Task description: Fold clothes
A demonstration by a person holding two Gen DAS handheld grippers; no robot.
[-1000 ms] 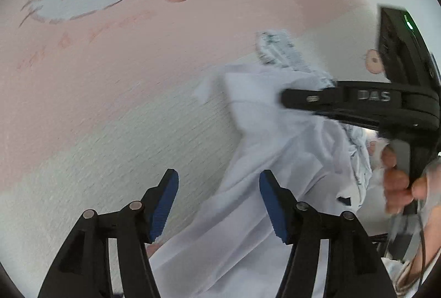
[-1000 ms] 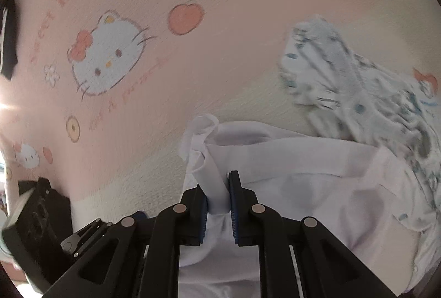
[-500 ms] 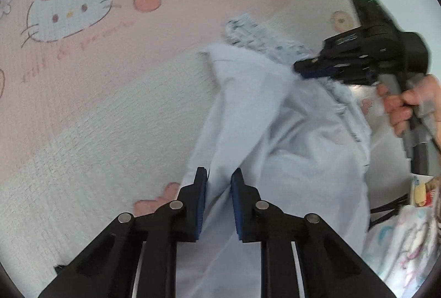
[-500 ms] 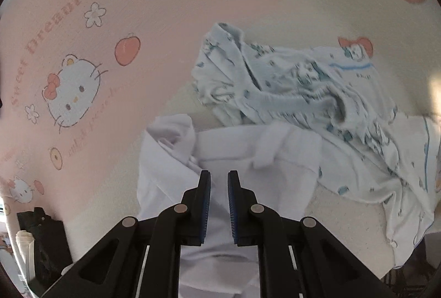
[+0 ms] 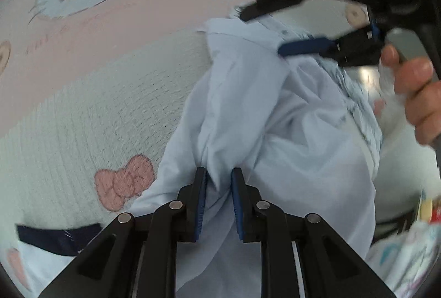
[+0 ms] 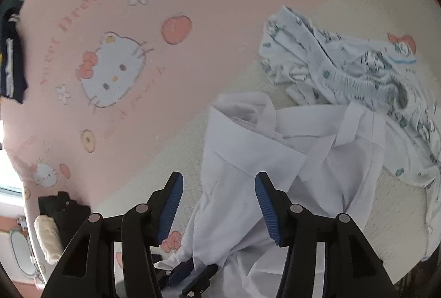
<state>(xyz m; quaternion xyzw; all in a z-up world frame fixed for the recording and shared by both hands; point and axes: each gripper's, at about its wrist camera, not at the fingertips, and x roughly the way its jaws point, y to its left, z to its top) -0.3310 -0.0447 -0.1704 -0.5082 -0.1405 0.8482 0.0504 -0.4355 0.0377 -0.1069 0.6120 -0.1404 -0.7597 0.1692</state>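
My left gripper (image 5: 219,197) is closed on a gathered fold of the white shirt (image 5: 275,132), and the cloth is pinched between its blue pads. My right gripper (image 6: 219,204) is opening; its jaws stand apart above the shirt, the cloth lies under them, and the pads do not press on it. The shirt lies crumpled on the cream band of the Hello Kitty blanket (image 6: 110,22), near the border with the pink part. A printed garment (image 6: 358,82) lies just beside it, touching its far side.

I judge that the shirt is light, thin and very soft, so it will sag and slide wherever I do not hold it. The collar (image 6: 248,149) looks stiffer than the rest. I think the best places to hold are the collar, a shoulder seam or the hem, because a pinch in the middle only bunches the fabric.
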